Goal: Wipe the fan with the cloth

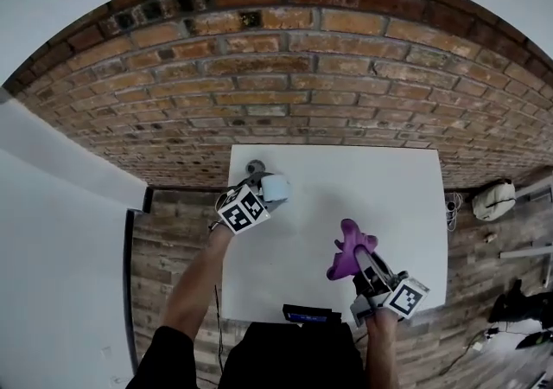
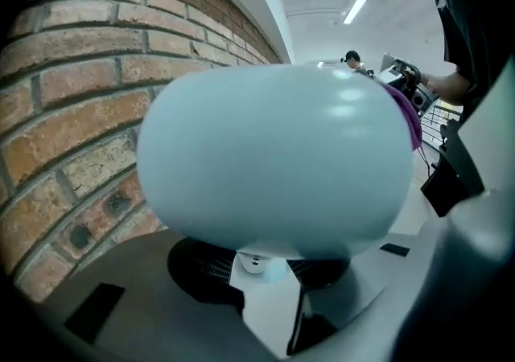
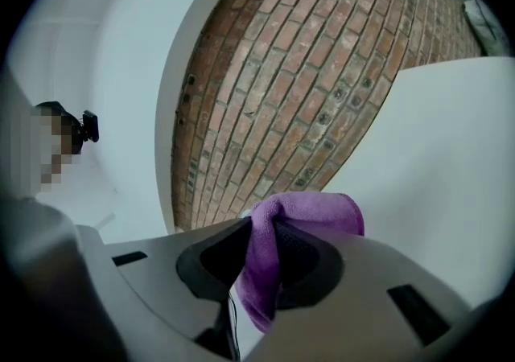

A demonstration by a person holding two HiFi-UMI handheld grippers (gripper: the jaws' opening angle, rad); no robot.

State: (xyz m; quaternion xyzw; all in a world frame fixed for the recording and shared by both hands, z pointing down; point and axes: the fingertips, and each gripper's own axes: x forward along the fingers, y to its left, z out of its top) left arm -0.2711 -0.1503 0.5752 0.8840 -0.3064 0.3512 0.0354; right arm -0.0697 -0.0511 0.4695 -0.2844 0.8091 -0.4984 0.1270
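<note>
A small pale blue fan (image 1: pixel 276 188) is at the far left of the white table (image 1: pixel 389 197), close to the brick wall. My left gripper (image 1: pixel 262 181) is shut on it. In the left gripper view the fan's rounded body (image 2: pixel 273 159) fills the picture above the jaws, and my left gripper (image 2: pixel 257 272) has a white stem part between its dark pads. Whether the fan rests on the table I cannot tell. My right gripper (image 1: pixel 360 268) is over the table's near right part, shut on a purple cloth (image 1: pixel 349 249). The cloth (image 3: pixel 310 215) is pinched between the pads of my right gripper (image 3: pixel 261 260) and bunches out beyond them.
A brick wall (image 1: pixel 285 76) stands right behind the table's far edge. A dark flat device (image 1: pixel 307 314) lies at the table's near edge. On the wooden floor to the right are a white object (image 1: pixel 494 199) and cables (image 1: pixel 450 206).
</note>
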